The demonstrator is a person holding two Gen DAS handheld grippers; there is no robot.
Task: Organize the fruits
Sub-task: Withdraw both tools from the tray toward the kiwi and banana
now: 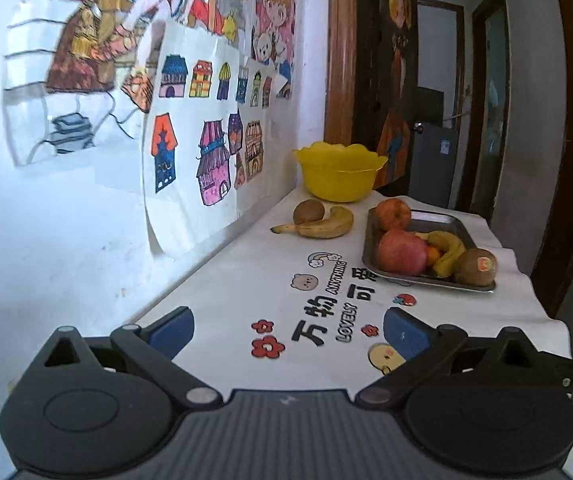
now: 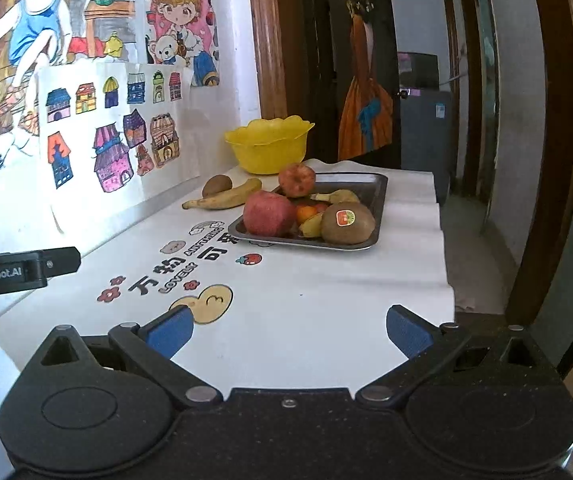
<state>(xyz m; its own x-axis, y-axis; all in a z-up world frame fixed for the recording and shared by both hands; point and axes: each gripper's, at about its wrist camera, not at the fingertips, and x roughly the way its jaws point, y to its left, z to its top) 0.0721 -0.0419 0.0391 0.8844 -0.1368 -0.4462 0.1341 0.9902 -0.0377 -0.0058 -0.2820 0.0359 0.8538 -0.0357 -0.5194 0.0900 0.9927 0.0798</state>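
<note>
Both grippers spread wide, nothing between the blue pads: left gripper (image 1: 288, 330) and right gripper (image 2: 290, 330) hovering over the near end of the table (image 2: 326, 320), well apart from the fruit. Left one's black body also poking into the right wrist view at the left edge.

Metal tray (image 2: 378, 184) sitting mid-table w/ a pile in it: big red apple (image 2: 268, 214) at the near-left corner, second apple (image 2: 296, 179) behind it, kiwi w/ sticker (image 2: 348, 223) at the near-right corner, banana (image 2: 340, 197) and a small orange (image 2: 306, 214) wedged between them.

Outside the tray, toward the wall: loose banana (image 1: 320, 227) w/ a plain kiwi (image 1: 308, 211) touching its back side. Yellow bowl (image 1: 340, 172) behind those at the far end (inside not visible from here).

Path across the printed tablecloth (image 1: 286, 280) to the fruit open. Kids' drawings (image 1: 206, 152) taped on the wall right beside the table, one sheet's lower edge curling out near the tabletop. Doorway (image 2: 422, 64) past the far end.
</note>
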